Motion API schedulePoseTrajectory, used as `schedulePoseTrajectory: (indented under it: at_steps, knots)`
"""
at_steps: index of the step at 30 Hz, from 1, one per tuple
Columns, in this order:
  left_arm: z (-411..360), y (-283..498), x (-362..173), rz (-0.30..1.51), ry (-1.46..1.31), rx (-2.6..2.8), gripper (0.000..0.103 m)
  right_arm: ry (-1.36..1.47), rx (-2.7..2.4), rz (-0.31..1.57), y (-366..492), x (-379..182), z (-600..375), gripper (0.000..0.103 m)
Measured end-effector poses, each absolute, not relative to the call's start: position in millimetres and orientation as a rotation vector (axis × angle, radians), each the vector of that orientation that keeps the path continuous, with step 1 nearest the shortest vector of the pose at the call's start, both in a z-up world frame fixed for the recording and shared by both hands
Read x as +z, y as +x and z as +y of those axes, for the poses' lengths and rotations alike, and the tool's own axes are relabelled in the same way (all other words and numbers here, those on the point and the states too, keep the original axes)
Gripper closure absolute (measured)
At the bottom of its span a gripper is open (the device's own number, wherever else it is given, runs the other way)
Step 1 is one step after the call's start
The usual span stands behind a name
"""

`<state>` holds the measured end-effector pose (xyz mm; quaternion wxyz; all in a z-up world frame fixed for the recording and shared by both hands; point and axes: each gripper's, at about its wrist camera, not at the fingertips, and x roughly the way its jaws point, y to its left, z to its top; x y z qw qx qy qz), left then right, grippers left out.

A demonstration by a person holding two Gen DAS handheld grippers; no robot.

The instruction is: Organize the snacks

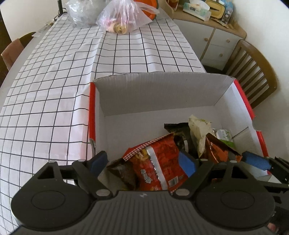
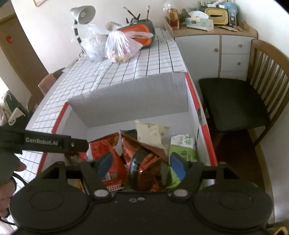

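A white cardboard box (image 1: 162,79) with red outer sides stands on the checked table and holds several snack packets. My left gripper (image 1: 142,161) hangs open over its near left part. A red packet (image 1: 159,162) and a dark one (image 1: 122,173) lie between its blue pads, and no pad presses them. My right gripper (image 2: 141,164) is open over the box (image 2: 126,86), its pads apart from the copper foil packet (image 2: 144,159) between them. A cream packet (image 2: 150,133) and a green-white packet (image 2: 182,146) lie behind. The left gripper's arm (image 2: 54,142) reaches in from the left.
Plastic bags (image 2: 119,47), a desk lamp (image 2: 83,12) and an orange-green case (image 2: 140,36) crowd the table's far end. A wooden chair (image 2: 240,101) stands right of the box, in front of a white cabinet (image 2: 216,50). A person's hand (image 2: 7,180) shows at the left edge.
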<state>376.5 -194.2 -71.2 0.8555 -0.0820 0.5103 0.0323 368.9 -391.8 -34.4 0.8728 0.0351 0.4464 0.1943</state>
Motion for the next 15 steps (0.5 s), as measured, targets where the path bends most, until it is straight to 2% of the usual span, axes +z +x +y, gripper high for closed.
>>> schedulePoseTrajectory:
  at_steps: [9,15]
  knots:
    - [-184.8,349.6,-48.7,1.006,-0.195,0.025,0.017,0.093,0.44,0.83,340.9,-0.4,-386.5,0.014]
    - [-175.9,326.6,-32.6,0.958,-0.216,-0.015,0.017,0.112,0.451,0.773,318.7,19.9,-385.0,0.01]
